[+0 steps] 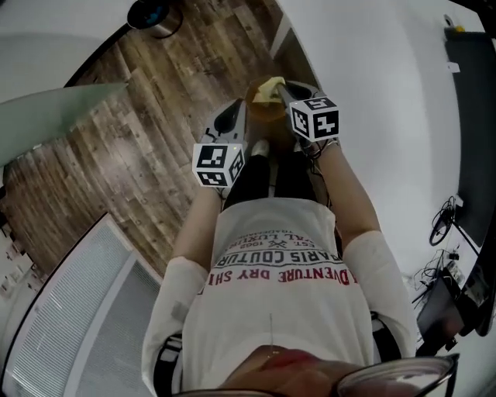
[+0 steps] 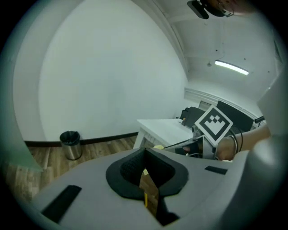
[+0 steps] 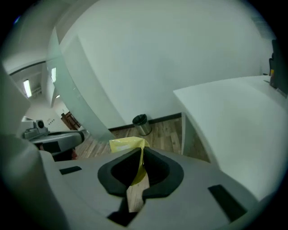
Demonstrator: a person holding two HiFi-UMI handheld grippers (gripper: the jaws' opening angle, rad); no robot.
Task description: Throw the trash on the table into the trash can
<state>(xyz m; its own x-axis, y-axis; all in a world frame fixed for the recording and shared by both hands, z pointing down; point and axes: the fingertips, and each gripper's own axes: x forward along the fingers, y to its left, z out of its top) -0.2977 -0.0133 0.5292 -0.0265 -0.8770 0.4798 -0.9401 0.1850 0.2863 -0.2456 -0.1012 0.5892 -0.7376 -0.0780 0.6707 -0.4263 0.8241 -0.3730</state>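
Right gripper [image 3: 140, 152] clamps the yellow wrapper [image 3: 126, 144]; the trash can [image 3: 141, 124] stands straight ahead, well apart. Left gripper [image 2: 145, 155] has its jaws together, empty.

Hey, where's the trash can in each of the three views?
Head view: trash can, top edge, left of centre.
Left gripper view: trash can, lower left, by the wall.
Right gripper view: trash can, near centre, left of the white table.
Shared landmark: the wood floor it stands on.
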